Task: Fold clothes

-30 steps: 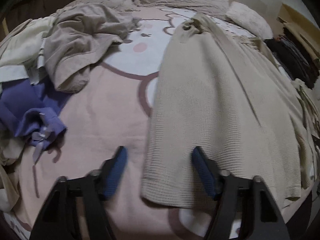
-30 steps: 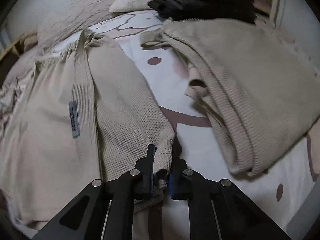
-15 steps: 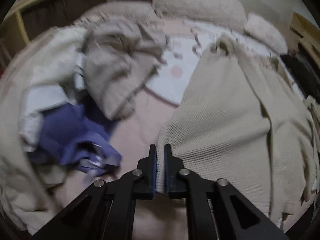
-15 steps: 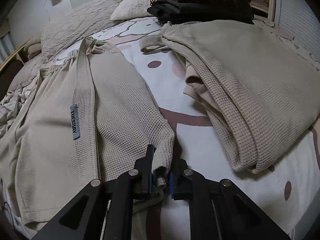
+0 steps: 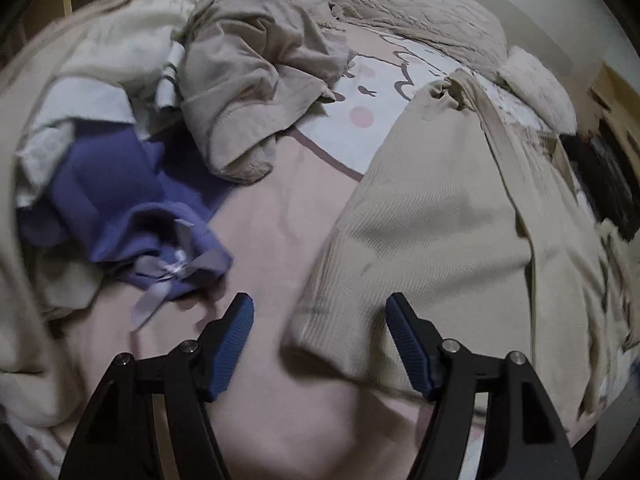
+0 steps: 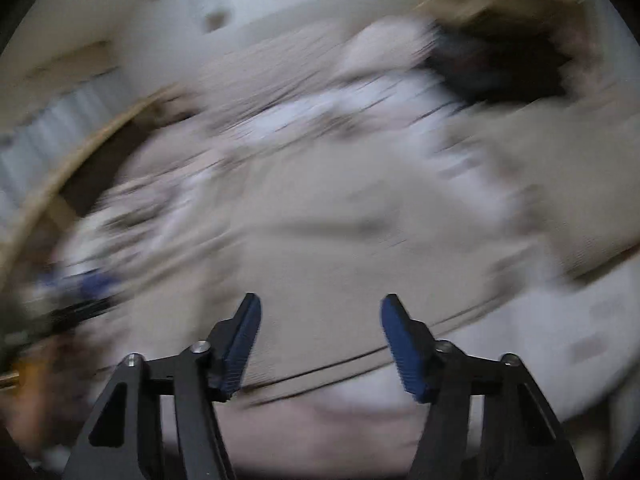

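Beige waffle-knit trousers lie flat on the pink bedspread, waistband toward the pillows. My left gripper hovers over their near hem corner. Its jaws are opening, and the hem lies loose between the blue pads without touching them. The right wrist view is heavily blurred by motion. There my right gripper is above the beige trousers, its jaws opening with nothing held between them.
A crumpled pile lies at the left: a purple garment with a ribbon, a grey-beige garment and white cloth. Pillows line the headboard. Dark folded clothes sit at the far right.
Both grippers were shut on the trousers' hem half a second ago and have let go. The right gripper swung up and away fast, blurring its view.
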Action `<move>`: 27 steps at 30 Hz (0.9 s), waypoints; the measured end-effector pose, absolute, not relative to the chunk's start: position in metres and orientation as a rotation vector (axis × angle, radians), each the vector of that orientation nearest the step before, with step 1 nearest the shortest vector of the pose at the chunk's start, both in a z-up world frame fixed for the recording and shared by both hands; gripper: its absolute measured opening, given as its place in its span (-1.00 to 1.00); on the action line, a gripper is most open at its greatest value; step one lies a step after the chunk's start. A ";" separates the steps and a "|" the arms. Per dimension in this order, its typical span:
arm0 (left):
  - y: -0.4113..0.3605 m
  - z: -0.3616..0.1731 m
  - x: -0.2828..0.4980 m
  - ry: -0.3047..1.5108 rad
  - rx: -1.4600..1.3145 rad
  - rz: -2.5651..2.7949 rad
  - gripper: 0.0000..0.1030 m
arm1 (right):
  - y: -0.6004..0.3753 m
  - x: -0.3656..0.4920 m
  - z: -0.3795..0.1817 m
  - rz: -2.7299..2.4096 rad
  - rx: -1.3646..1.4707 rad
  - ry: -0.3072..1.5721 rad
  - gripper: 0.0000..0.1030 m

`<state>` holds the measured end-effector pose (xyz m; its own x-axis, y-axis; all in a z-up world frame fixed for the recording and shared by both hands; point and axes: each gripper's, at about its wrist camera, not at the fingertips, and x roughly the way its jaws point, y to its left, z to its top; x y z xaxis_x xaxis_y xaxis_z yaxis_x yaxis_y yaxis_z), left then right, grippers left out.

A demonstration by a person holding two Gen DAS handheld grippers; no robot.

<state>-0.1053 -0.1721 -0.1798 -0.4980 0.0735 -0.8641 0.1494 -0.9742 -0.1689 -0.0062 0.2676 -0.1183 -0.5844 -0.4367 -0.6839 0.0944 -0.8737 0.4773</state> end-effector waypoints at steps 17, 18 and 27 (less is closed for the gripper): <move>-0.163 -0.146 -0.103 0.361 1.654 -2.764 -0.86 | 0.173 -0.031 -0.169 -2.141 1.528 -0.622 -0.90; -0.158 -0.155 -0.106 0.279 1.662 -2.736 -0.86 | 0.173 -0.032 -0.177 -2.130 1.551 -0.618 -0.90; -0.129 -0.167 -0.099 -0.167 1.543 -2.654 -0.23 | 0.181 -0.012 -0.189 -2.097 1.517 -0.699 0.06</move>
<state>-0.0987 -0.1289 -0.1666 -0.4946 -0.1124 -0.8618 0.0032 -0.9918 0.1275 -0.0121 0.1805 -0.1889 -0.2891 -0.6273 -0.7232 0.0677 -0.7669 0.6382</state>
